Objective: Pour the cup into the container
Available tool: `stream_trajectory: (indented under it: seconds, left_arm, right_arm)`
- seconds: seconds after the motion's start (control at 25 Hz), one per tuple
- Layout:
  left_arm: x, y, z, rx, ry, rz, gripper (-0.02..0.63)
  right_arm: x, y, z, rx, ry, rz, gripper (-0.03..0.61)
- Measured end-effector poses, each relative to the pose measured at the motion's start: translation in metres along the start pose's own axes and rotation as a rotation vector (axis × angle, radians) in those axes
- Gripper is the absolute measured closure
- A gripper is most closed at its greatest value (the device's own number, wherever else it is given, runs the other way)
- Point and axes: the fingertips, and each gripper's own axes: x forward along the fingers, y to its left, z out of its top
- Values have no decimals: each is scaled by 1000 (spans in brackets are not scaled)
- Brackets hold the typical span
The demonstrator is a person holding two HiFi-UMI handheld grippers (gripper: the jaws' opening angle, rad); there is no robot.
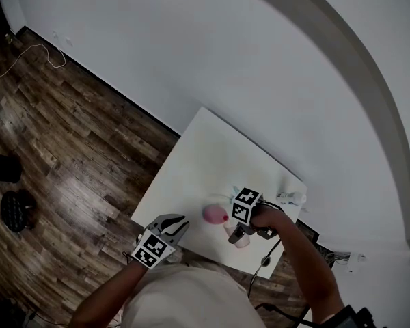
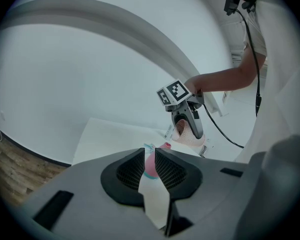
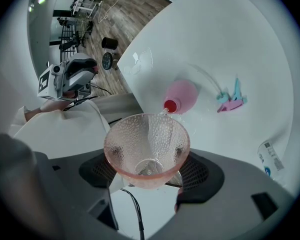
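The cup (image 3: 147, 149), pink and pebbled, sits clamped between the jaws of my right gripper (image 3: 149, 170), tipped forward so I look straight into its bowl. Its far lip is just beside the red mouth of the container (image 3: 182, 96), which lies at 1 o'clock from the cup in the right gripper view. A clear streak runs up the cup's inner wall to that lip.

In the head view the right forearm reaches in from 5 o'clock and the wrist is bent over the table (image 1: 212, 149). The marker cube rides above the cup (image 1: 240, 238), and the container (image 1: 215, 214) is at 10 o'clock from it.

My left gripper (image 1: 169, 225) hangs back at the table's near edge, at 8 o'clock from the container. Its own view shows the left gripper (image 2: 150, 156) with jaws all but together, gripping nothing. Only a thin slit is left, and the container (image 2: 150, 161) shows through it, well beyond the tips.

Only the right gripper view shows a small teal and pink piece (image 3: 232, 100) at 3 o'clock from the container, apart from it. A labelled packet (image 3: 270, 156) lies nearer the table edge.

The far half of the table is bare white, with wooden floor (image 1: 68, 149) off its 9 o'clock side
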Motion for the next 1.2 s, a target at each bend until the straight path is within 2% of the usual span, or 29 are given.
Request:
stream_trajectory:
  seconds: [0.84, 1.2]
  left_arm:
    - [-10, 3, -1, 13, -9, 20, 553]
    - [-19, 8, -6, -1, -11, 44, 552]
  right_arm:
    - [-2, -3, 3, -6, 75, 14, 206]
    - [-2, -2, 9, -20, 153, 29, 206]
